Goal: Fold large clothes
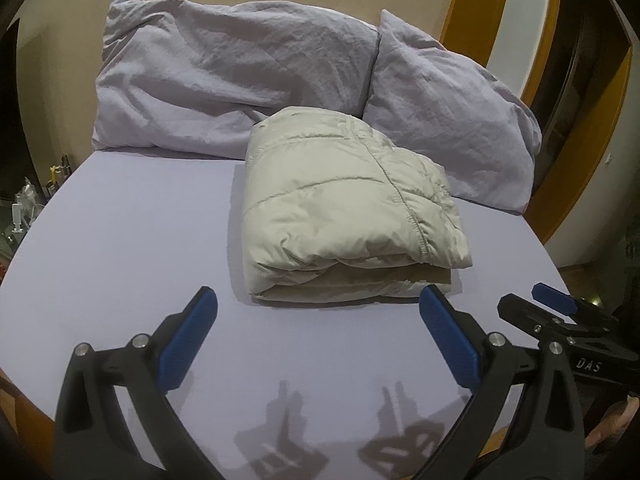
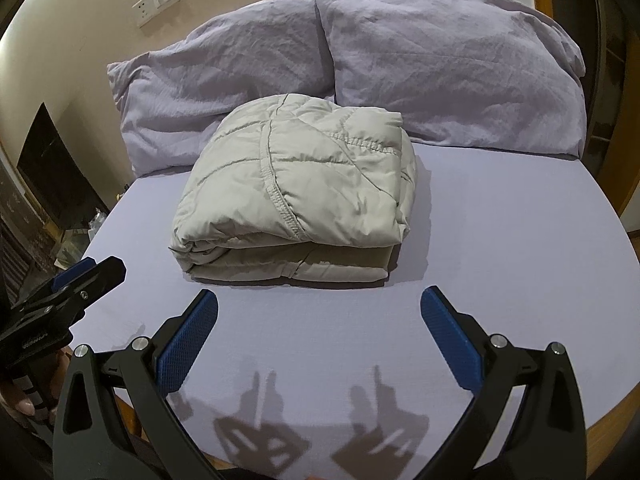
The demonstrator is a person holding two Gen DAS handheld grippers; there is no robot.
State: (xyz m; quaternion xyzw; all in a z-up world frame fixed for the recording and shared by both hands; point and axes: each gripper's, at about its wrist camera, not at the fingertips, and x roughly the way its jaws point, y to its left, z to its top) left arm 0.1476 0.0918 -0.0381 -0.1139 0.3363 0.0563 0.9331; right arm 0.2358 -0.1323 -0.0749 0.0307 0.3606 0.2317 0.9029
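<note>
Left black gripper with blue pads point(image 1: 318, 300), jaws spread wide, empty. Right black gripper, blue pads point(image 2: 319, 300), likewise spread, empty.

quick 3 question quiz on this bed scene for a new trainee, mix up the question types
1. True or false: the left gripper is shut on the folded jacket.
2. What lies directly behind the jacket? A) two lilac pillows B) a laundry basket C) a stack of towels
3. Fill in: both grippers hover above the ____, with the right gripper holding nothing.

Key
1. False: its jaws are spread wide, short of the jacket.
2. A: the left pillow and right pillow lean at the head of the bed.
3. bed sheet.
</note>
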